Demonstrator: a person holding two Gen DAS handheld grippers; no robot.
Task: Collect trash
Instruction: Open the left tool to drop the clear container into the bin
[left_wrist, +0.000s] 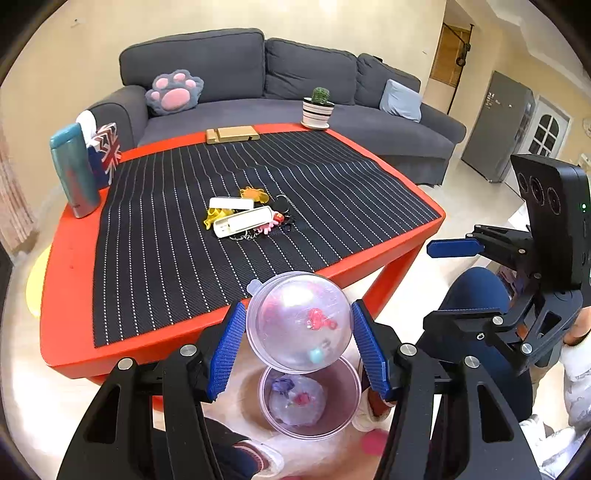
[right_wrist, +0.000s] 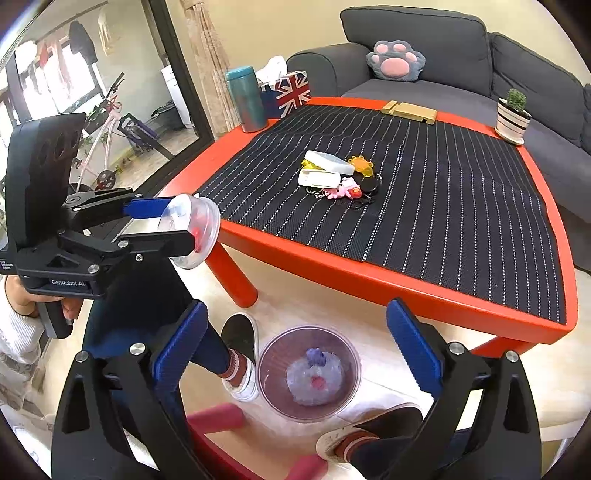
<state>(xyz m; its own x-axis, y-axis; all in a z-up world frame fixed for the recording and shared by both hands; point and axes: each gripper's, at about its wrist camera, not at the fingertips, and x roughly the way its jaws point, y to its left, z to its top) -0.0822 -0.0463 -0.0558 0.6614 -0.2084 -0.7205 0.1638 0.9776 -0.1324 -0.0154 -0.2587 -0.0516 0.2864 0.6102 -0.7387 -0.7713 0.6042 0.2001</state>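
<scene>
Here, near to far:
Left gripper (left_wrist: 299, 347): its blue pads clamp a clear plastic capsule ball (left_wrist: 298, 321) from both sides, at a middling spread; it is poised directly over the bin, presumably for a drop.
Capsule ball contents: small red and teal bits show through the shell; what they are cannot be told.
Right gripper (right_wrist: 295, 354): jaws spread wide with nothing between them, hanging over the same bin; judged to be free for the next piece.
Clear plastic bin (right_wrist: 264, 369): stands on the floor between the person's feet, just beside the table's near edge, probably so trash can fall straight in.
Bin contents: a second clear capsule (right_wrist: 314, 380) lies at the bottom, with purple and red scraps on it.
Red table (right_wrist: 369, 280): covered by a black striped mat (right_wrist: 443, 206).
Key rings and tags (right_wrist: 340, 177): a loose heap at mid-mat, well apart from both grippers; whether any counts as trash cannot be told.
Teal bottle (right_wrist: 245, 99): upright at the far corner, just beside a flag-print tissue box (right_wrist: 290, 92) with a tissue sticking out.
Potted cactus (right_wrist: 513, 114): at the opposite far corner.
</scene>
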